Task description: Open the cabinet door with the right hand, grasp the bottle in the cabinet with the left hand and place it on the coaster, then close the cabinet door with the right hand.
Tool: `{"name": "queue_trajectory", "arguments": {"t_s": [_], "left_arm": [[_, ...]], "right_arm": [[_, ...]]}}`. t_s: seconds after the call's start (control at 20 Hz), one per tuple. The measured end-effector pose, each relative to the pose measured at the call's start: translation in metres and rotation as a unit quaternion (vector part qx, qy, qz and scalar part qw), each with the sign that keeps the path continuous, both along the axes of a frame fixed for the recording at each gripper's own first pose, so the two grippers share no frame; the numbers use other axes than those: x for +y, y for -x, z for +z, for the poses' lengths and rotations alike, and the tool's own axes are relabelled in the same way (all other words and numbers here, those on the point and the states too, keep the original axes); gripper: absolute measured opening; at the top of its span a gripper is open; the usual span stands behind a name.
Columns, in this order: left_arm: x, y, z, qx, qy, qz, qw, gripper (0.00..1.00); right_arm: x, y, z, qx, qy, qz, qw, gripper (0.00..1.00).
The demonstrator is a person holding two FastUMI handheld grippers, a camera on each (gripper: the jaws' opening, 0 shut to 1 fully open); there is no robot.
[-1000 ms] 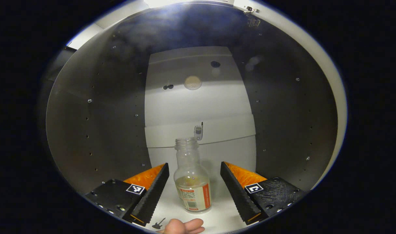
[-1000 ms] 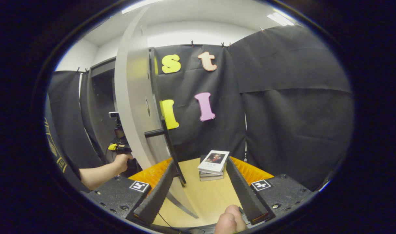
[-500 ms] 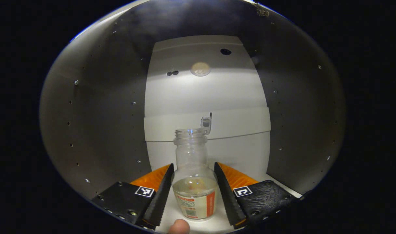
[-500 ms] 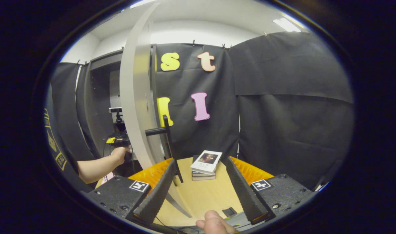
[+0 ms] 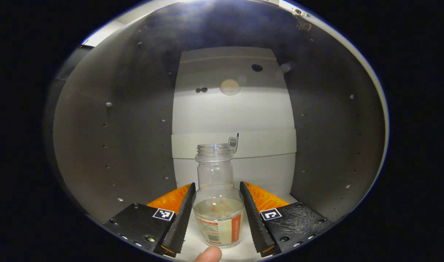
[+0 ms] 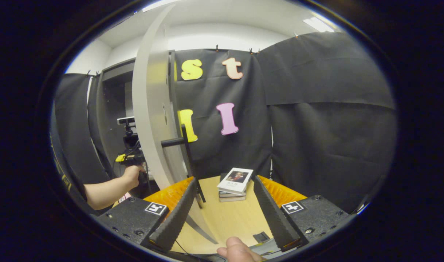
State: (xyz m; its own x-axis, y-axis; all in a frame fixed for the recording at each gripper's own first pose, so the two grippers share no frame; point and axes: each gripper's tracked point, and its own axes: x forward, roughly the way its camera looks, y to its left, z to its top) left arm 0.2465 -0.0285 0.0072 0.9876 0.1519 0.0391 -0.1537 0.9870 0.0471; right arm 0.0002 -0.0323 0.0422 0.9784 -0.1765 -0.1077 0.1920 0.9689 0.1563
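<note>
A clear glass bottle (image 5: 218,218) without a cap, with a little liquid and a label, stands upright on the white floor of the cabinet (image 5: 109,145). My left gripper (image 5: 217,189) is shut on its lower body, one finger pressing on each side. In the right gripper view the open cabinet door (image 6: 150,109) stands edge-on, with its dark bar handle (image 6: 183,145) facing right. My right gripper (image 6: 224,182) is open and holds nothing, just right of the door. A hand (image 6: 130,174) reaches into the cabinet behind the door.
Dark cabinet side walls (image 5: 334,138) close in on both sides of the bottle, and a white back panel (image 5: 232,112) lies behind it. A stack of books (image 6: 234,183) rests on the wooden table (image 6: 225,218). A small dark flat object (image 6: 260,237) lies near the table's front edge.
My left gripper moved forward around the bottle and shut on it; since then it has drawn back a little. The right gripper stayed open and barely shifted.
</note>
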Motion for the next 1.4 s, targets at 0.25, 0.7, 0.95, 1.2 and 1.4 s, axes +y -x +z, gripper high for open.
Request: {"name": "queue_trajectory", "arguments": {"t_s": [0.25, 0.7, 0.95, 1.2, 1.4], "left_arm": [[0.017, 0.121, 0.021, -0.015, 0.039, 0.035, 0.998, 0.71], [0.079, 0.281, -0.024, -0.01, 0.023, 0.103, 0.994, 0.71], [0.117, 0.316, -0.103, -0.006, -0.005, 0.13, 0.991, 0.71], [0.155, 0.33, -0.206, -0.007, 0.002, 0.169, 0.986, 0.71], [0.191, 0.318, -0.254, -0.026, -0.031, 0.206, 0.978, 0.71]], "right_arm": [[-0.018, 0.009, 0.016, -0.051, -0.02, 0.08, 0.995, 0.99], [-0.089, 0.028, -0.047, -0.054, -0.084, 0.013, 0.995, 0.99], [-0.106, 0.001, -0.082, -0.045, -0.152, -0.048, 0.986, 0.99], [-0.137, -0.016, -0.101, -0.035, -0.046, -0.124, 0.991, 0.98], [-0.132, -0.025, -0.129, 0.02, 0.011, -0.126, 0.992, 0.99]]}}
